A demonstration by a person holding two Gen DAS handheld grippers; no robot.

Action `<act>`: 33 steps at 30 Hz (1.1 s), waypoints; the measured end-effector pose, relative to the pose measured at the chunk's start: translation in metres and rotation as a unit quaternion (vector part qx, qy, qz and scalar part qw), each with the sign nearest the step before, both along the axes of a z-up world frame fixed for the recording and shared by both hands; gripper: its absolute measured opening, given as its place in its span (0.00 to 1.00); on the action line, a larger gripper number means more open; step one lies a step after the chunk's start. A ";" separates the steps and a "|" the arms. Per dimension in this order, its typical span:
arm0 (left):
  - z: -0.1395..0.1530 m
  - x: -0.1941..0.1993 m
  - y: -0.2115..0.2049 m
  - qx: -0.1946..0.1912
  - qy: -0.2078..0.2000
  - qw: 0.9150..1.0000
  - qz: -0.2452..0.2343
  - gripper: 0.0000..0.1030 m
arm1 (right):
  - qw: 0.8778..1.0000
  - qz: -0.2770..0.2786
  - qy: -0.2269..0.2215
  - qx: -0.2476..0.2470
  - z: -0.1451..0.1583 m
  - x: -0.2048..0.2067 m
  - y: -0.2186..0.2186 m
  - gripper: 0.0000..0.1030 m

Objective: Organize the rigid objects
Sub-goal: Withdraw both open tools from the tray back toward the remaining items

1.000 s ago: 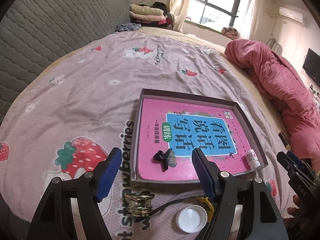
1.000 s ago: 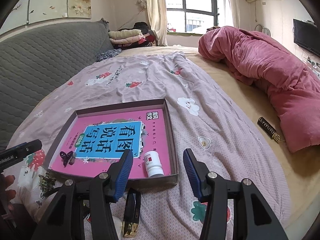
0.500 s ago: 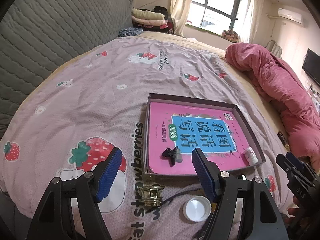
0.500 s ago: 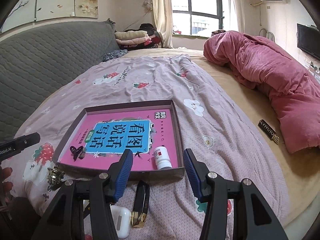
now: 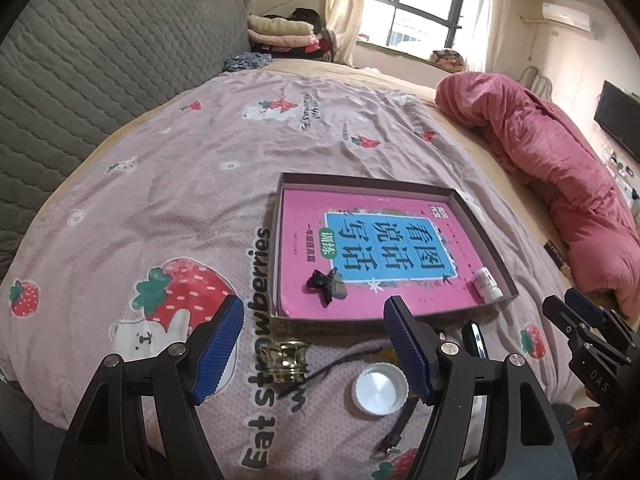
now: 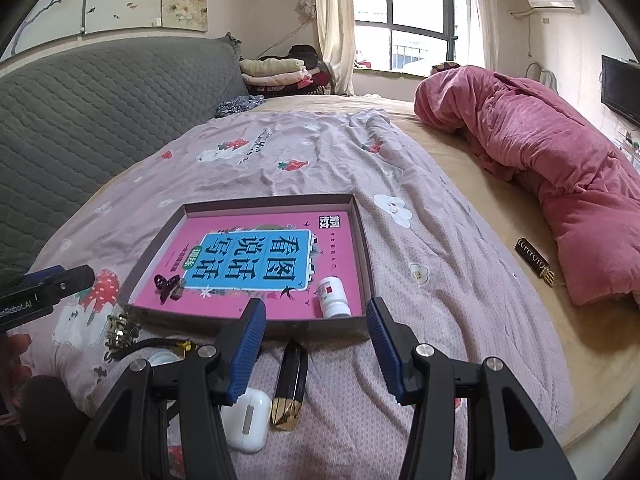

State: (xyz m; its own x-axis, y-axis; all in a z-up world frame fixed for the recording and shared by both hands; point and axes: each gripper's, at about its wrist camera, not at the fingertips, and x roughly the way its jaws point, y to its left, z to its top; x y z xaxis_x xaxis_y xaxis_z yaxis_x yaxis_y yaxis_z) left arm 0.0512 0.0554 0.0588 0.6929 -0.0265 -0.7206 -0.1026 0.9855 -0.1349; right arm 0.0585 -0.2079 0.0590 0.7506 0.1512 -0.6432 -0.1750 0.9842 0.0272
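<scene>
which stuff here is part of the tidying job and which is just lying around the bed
Job: shallow box, pink book, hair clip, white bottle, gold ornament, white cap, earbud case, black-gold tube.

Lying about: pink duvet, folded clothes, TV.

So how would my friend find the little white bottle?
Look for the shallow box on the strawberry bedspread, with a pink book inside. The white bottle lies in its near right corner. It is the only white thing inside the box.

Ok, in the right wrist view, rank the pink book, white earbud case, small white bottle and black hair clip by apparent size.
1. pink book
2. white earbud case, though nearest the camera
3. small white bottle and black hair clip: too alike to rank
</scene>
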 end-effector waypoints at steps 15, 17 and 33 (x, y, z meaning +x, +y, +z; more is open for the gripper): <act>-0.009 -0.018 -0.013 0.001 0.016 1.000 -0.012 0.72 | 1.000 0.014 0.018 -0.002 -0.006 -0.016 0.002 0.50; -0.011 -0.019 -0.014 0.002 0.019 1.000 -0.015 0.72 | 1.000 0.016 0.019 -0.004 -0.007 -0.017 0.003 0.50; -0.026 -0.031 -0.034 0.012 0.042 0.998 -0.033 0.72 | 0.999 0.021 0.037 -0.001 -0.017 -0.019 0.006 0.50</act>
State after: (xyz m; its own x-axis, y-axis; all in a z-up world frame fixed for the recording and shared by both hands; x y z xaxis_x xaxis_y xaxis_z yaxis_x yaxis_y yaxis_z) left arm 0.0201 0.0210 0.0328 0.6273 -0.0528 -0.7770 -0.0465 0.9934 -0.1051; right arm 0.0394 -0.2024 0.0422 0.6946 0.1800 -0.6965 -0.2133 0.9762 0.0396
